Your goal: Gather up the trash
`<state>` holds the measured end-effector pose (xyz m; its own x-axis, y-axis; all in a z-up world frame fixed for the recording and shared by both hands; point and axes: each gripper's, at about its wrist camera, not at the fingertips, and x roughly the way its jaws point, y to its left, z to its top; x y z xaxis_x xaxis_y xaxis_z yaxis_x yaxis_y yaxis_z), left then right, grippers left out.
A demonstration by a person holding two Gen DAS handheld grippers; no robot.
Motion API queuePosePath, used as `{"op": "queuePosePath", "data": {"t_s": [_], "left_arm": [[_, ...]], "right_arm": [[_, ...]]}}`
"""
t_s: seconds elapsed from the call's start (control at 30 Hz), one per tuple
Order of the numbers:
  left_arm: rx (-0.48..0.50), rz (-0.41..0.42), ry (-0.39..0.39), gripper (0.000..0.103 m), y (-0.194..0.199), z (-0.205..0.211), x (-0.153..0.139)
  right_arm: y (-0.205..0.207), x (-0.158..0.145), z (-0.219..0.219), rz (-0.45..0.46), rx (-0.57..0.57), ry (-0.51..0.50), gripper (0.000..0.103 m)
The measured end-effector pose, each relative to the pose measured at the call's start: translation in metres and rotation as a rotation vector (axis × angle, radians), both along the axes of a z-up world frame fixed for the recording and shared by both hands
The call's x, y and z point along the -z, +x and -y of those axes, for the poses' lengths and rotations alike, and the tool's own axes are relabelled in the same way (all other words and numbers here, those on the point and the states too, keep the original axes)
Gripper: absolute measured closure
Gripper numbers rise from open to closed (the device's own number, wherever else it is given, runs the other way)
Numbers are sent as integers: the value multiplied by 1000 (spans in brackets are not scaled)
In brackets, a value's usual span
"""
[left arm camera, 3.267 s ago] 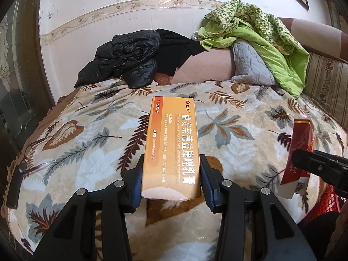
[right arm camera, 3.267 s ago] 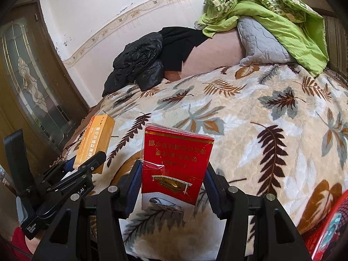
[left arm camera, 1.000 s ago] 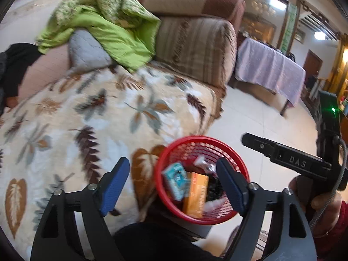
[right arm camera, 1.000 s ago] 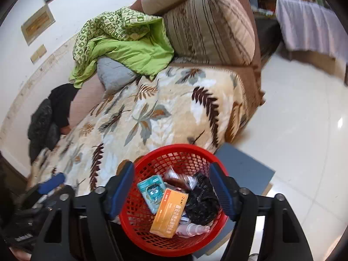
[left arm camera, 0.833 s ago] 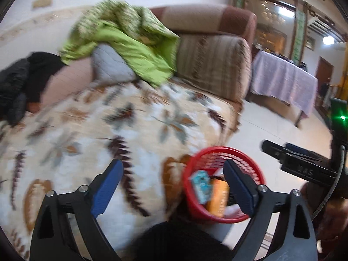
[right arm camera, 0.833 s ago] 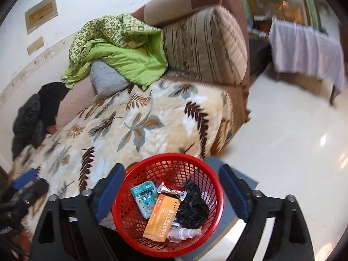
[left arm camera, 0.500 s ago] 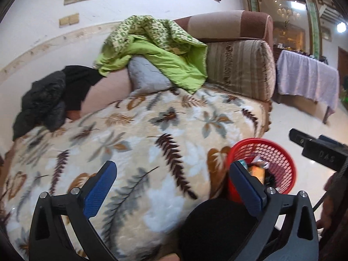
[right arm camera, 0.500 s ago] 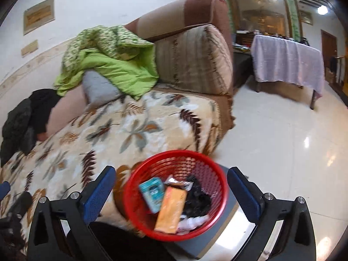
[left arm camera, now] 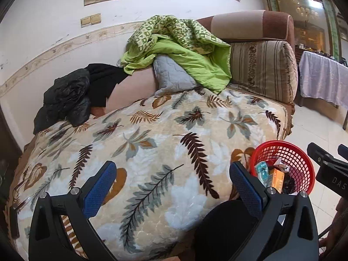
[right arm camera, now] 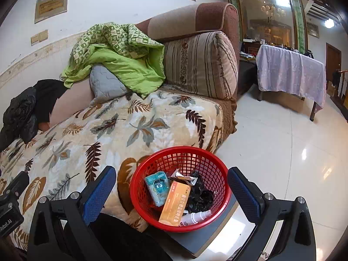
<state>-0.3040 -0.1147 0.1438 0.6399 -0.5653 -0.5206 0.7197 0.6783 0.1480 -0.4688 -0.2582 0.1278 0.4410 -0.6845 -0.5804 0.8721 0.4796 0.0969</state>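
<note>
Left wrist view: my left gripper (left arm camera: 173, 182) is hanging over the blanket (left arm camera: 152, 143) on the sofa (left arm camera: 256, 32), jaws spread as wide as they go after just opening, nothing between them. The blue pads (left arm camera: 99, 188) are touching nothing. The basket (left arm camera: 301, 174) is sitting low at the right, off the blanket's edge, just behind my right-side finger. Inside it I'm seeing a teal pack (left arm camera: 262, 171), an orange box (left arm camera: 277, 179) and something black. My right gripper's black body is poking in from the right edge. A green quilt (left arm camera: 184, 50) is lying over a grey pillow (left arm camera: 171, 78) at the back; a black jacket (left arm camera: 65, 95) is piled at the left.

Right wrist view: my right gripper (right arm camera: 171, 187) is hanging above the basket (right arm camera: 141, 198), jaws likewise at their widest after just opening, empty. The basket is standing on a grey board (right arm camera: 193, 239) on the tiled floor (right arm camera: 282, 152), touching the blanket's (right arm camera: 97, 134) hanging edge. In it are lying the teal pack (right arm camera: 157, 187), the orange box (right arm camera: 175, 202), a foil wrapper (right arm camera: 183, 177), a black bag (right arm camera: 200, 195) and a white spray bottle (right arm camera: 195, 216). A covered table (right arm camera: 291, 69) is standing well behind.
</note>
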Motion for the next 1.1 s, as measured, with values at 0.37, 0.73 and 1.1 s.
{"op": "queuePosePath", "data": {"t_s": [0.37,0.73,1.1], "left_arm": [[19,4,36,0,-3,5,4],[22,-2,35,0,-2,4,4],[20,0,34,0,0,1,5]], "right_arm": [[1,5,4,-8,-1,27,0],[2,6,3,-13,-1,35,0],[6,12,3,-23,-10,42,0]]}}
